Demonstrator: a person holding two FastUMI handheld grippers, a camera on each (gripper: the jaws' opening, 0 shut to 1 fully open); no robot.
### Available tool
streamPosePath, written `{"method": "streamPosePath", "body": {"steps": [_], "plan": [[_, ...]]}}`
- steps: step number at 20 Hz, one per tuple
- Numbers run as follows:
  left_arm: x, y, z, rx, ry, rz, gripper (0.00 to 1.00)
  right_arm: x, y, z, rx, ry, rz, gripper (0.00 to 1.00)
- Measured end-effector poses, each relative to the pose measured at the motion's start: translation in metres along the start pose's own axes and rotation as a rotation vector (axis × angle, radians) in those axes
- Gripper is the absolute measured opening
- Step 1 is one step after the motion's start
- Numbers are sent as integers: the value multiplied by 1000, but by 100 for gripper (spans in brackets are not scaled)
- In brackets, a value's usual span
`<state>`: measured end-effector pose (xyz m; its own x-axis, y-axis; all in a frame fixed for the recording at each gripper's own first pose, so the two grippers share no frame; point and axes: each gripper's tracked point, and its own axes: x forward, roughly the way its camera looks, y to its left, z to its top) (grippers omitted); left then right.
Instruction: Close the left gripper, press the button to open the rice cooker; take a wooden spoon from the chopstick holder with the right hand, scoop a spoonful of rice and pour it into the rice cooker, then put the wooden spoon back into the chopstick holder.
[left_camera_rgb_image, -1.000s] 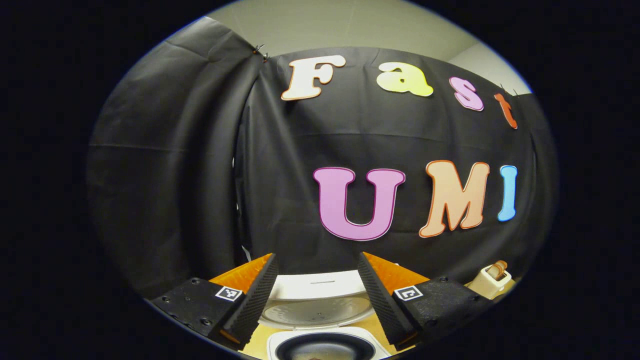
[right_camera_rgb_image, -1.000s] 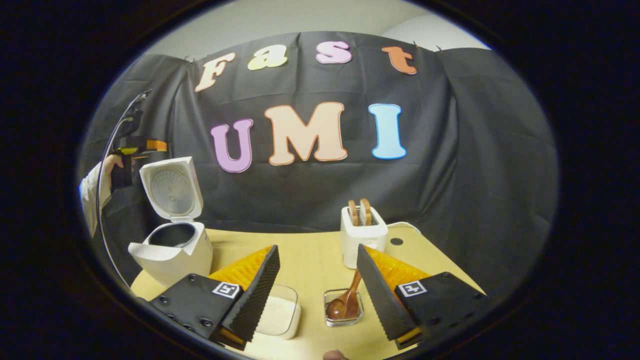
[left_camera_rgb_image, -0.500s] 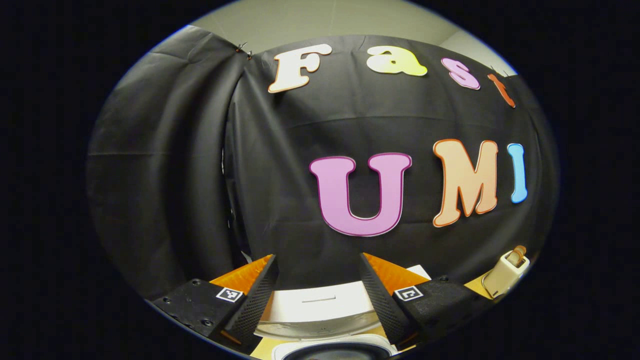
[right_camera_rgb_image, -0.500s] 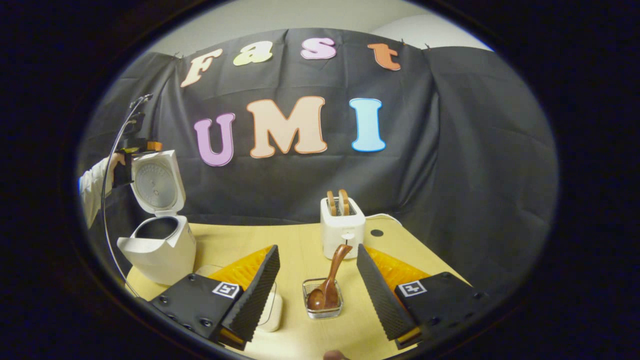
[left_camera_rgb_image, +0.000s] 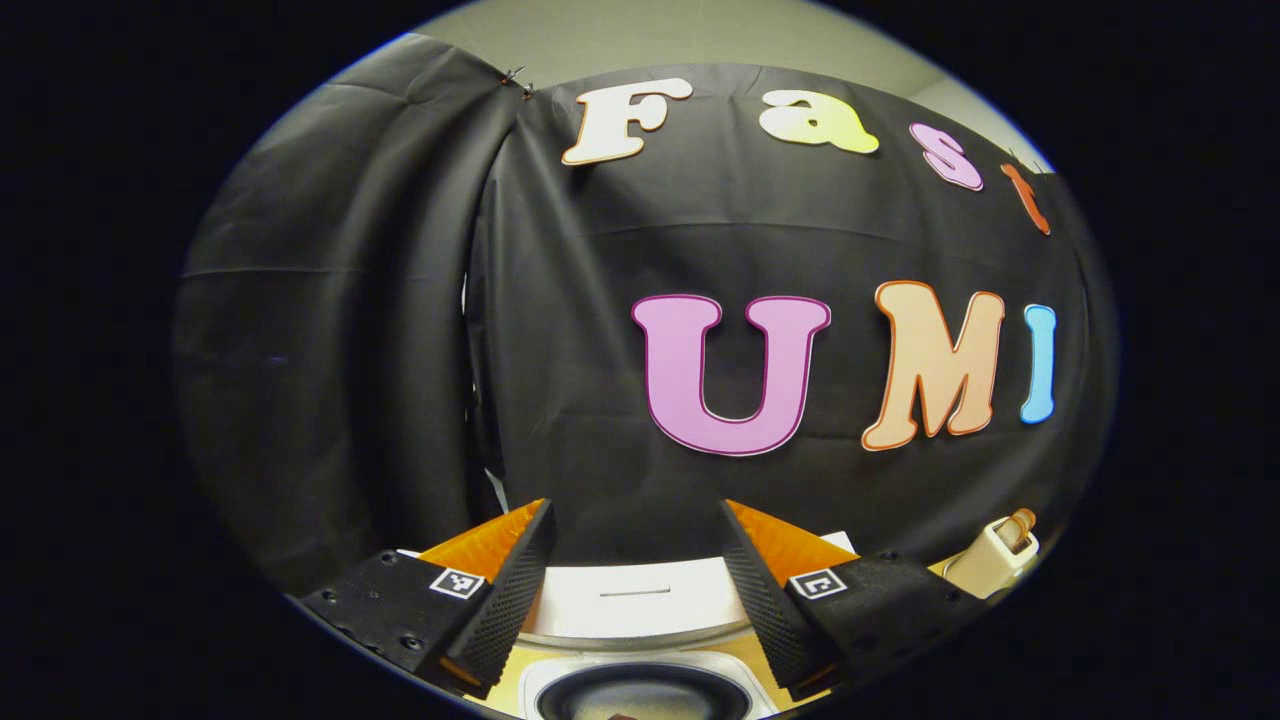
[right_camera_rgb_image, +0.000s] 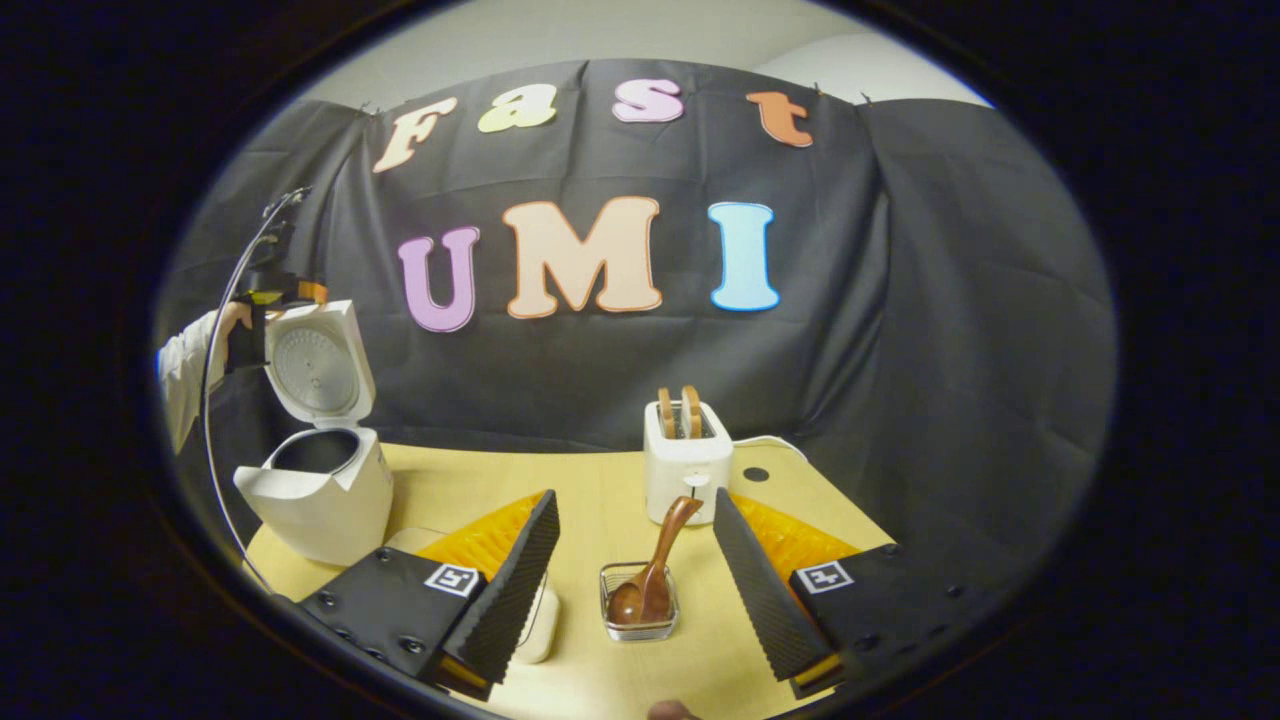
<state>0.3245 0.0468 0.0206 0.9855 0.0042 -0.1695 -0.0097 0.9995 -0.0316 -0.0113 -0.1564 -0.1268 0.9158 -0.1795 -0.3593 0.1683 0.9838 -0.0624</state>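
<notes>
Both tongs gape empty (right tongs (right_camera_rgb_image: 636, 560) face wooden spoon (right_camera_rgb_image: 655, 570)).

The left gripper (left_camera_rgb_image: 635, 590) has two black wedge-shaped jaws with finely ribbed inner faces and orange backs. Each jaw sits on a flat black block studded with small dark screws and bearing a small square black-and-white marker. The right gripper (right_camera_rgb_image: 635, 590) is built the same way: black ribbed jaws, orange backs, black screwed blocks, one square marker on each. In the right gripper view, at far left, the other gripper shows as a black body with an orange and yellow part, a thin dark cable (right_camera_rgb_image: 222, 330) arching over it, and a white sleeve (right_camera_rgb_image: 183, 370) behind it.
</notes>
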Motion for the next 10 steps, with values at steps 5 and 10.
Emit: {"method": "streamPosePath", "body": {"steps": [5,10], "plan": [[-32,-3,-11,-15,-12,7,94,8,14,4,9,-4,56,97],[-61,-7,-30,-3,-5,16,93,14,31,7,3,-9,113,97]]}}
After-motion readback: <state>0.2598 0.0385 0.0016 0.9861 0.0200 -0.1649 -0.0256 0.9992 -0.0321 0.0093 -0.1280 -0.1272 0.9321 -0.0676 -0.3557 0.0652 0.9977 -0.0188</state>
